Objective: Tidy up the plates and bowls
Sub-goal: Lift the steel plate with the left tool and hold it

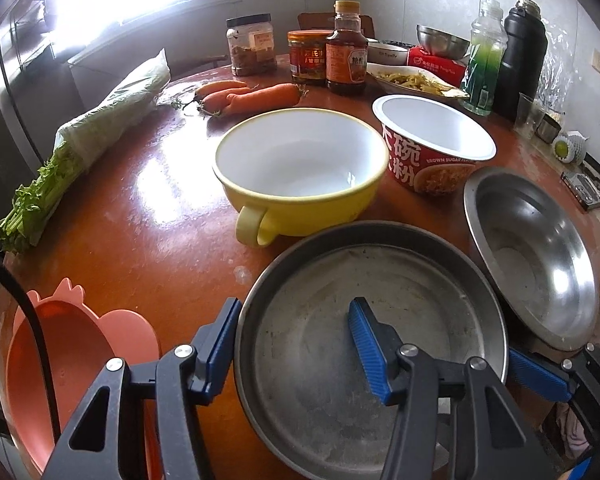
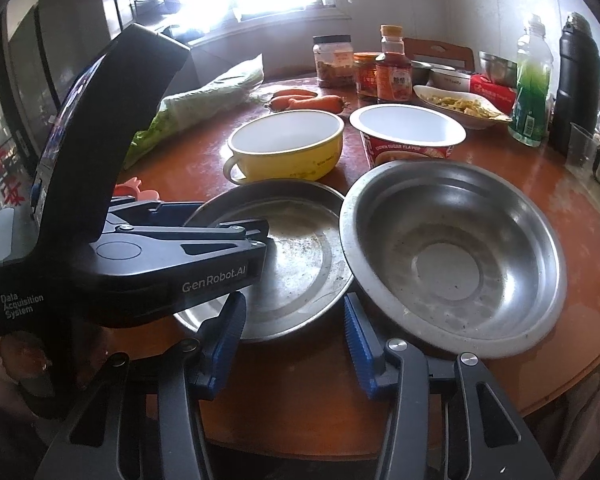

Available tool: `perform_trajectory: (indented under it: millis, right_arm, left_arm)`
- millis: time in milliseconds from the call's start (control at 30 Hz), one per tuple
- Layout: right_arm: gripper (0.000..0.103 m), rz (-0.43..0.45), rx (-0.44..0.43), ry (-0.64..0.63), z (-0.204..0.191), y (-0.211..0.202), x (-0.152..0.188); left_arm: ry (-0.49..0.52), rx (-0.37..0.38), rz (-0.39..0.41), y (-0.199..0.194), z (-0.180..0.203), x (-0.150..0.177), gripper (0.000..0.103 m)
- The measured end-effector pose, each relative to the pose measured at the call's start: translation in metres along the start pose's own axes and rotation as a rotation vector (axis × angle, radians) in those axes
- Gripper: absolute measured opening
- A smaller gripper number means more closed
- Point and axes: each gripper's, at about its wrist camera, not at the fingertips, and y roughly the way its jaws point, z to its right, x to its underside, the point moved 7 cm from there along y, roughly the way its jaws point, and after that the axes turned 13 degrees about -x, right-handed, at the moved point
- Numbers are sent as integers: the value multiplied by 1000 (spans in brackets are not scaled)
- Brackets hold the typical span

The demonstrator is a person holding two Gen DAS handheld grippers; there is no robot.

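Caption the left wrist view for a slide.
Left gripper straddling the rim of a flat steel plate, with a yellow bowl behind.

Pink bowl point(image 1: 60, 360) cut off at eight o'clock; plate point(image 2: 300, 248) half hidden behind left gripper point(image 2: 256, 236) at nine o'clock.

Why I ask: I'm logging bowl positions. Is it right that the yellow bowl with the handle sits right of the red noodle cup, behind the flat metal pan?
Not quite: the yellow bowl sits left of the red noodle cup, as the left wrist view shows. It is behind the flat metal pan.
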Motion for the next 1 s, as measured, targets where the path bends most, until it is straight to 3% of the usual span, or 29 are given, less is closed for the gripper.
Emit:
perform_trajectory:
  millis: [267,1000]
  right_arm:
    - [51,7,49,-8,3,7,-3]
    - [51,16,13,1,-3,2,1]
  left_arm:
    - [11,-22,4,-1,1,0,55]
    - [-43,4,12,-8,-12,10,55]
